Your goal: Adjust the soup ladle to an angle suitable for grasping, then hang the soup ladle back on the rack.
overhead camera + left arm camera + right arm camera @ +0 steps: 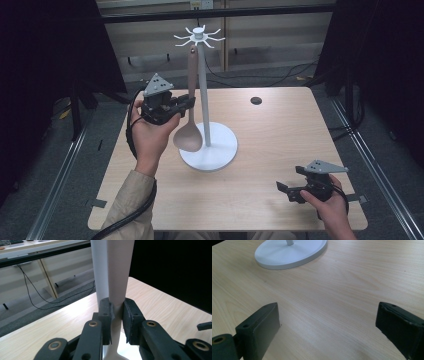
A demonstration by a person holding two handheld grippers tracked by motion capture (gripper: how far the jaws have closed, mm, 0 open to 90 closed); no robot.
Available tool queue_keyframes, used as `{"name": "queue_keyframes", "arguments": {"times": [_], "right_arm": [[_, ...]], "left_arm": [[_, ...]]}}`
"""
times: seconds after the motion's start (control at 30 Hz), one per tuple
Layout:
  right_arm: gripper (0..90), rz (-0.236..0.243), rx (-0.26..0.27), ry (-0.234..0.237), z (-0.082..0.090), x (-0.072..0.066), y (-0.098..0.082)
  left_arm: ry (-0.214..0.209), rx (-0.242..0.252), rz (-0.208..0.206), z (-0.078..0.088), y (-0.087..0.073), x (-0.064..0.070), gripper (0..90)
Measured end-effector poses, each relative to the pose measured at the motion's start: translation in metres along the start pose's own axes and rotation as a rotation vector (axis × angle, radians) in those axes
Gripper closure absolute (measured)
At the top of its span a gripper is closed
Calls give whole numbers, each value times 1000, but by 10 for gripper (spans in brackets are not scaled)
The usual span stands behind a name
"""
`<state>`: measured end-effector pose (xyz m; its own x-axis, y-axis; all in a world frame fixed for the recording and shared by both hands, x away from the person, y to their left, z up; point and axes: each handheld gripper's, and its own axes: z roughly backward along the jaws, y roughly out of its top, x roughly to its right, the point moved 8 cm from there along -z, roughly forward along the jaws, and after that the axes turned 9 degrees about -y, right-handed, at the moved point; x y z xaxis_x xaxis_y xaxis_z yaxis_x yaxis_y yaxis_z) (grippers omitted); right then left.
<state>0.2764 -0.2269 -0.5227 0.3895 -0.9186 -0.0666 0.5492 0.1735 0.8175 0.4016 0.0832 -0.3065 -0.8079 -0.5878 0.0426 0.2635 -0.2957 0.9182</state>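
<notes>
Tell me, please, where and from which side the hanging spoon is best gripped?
Grip the spoon on its slim, straight handle, about midway between the hook rack and the bowl, coming level from the left, away from the white pole. The handle hangs upright with flat faces, so the pads close squarely. The left tool already clamps there; the rounded bowl would probably slip.

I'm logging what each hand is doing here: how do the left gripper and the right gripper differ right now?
The left gripper is shut on the spoon handle beside the white stand; the right gripper holds nothing. The left one's jaws stand close together, while the right one's are spread wide. The left is raised above the table; the right sits low near its front edge. Both are black, hand-held, with grey plates.
</notes>
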Motion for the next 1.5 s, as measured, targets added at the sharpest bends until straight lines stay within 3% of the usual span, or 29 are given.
{"name": "queue_keyframes", "arguments": {"times": [0.4,1.1,1.5], "right_arm": [[48,-9,-1,2,-1,0,-1],[48,-15,1,0,0,0,0],[48,-13,0,-1,1,2,-1]], "left_arm": [[11,26,6,-7,-1,0,780],[-28,80,14,-12,-3,4,769],[-35,99,4,-11,5,6,741]]}}
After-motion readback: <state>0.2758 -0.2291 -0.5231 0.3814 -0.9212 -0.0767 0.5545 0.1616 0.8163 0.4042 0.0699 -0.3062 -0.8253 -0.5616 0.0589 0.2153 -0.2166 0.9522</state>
